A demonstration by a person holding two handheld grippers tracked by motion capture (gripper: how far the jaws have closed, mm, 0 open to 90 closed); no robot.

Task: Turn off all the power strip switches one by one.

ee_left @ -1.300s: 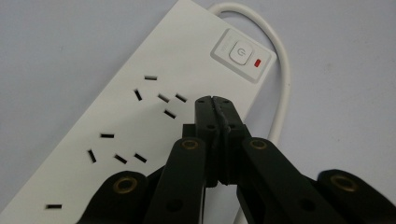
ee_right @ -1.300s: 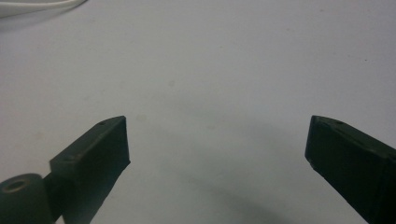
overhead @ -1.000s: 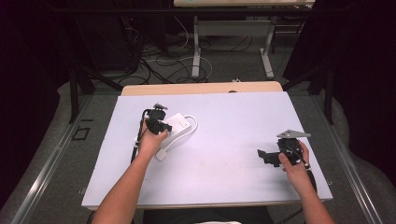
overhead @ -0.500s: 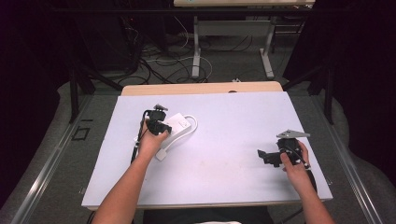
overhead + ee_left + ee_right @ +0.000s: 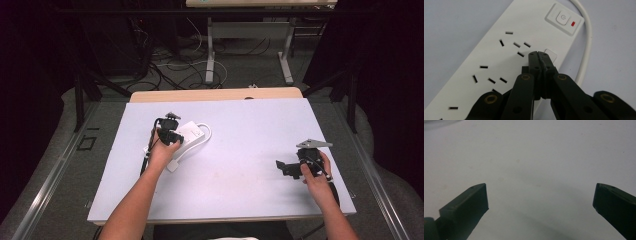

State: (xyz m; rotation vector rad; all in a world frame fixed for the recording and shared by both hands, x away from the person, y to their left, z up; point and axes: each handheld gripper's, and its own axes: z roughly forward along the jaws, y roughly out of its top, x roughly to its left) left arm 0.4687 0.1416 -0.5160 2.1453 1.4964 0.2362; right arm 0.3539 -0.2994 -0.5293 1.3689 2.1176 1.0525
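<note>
A white power strip [image 5: 191,133] lies slantwise on the left half of the white table [image 5: 240,150], its white cable [image 5: 206,136] looping at the far end. My left gripper [image 5: 171,134] is shut and points down onto it. In the left gripper view the gripper's tips [image 5: 539,53] meet on the strip [image 5: 489,50] beside a small white square, just below the power button [image 5: 562,16] with its red light. The cable [image 5: 587,45] curves past on the right. My right gripper [image 5: 286,168] hovers open over bare table at the right, jaws wide apart [image 5: 540,197] with nothing between them.
A wooden tabletop edge [image 5: 215,95] runs behind the white surface. Beyond it, loose cables [image 5: 170,65] and metal table legs [image 5: 211,55] stand on the grey floor. The table's front edge [image 5: 220,219] is near my forearms.
</note>
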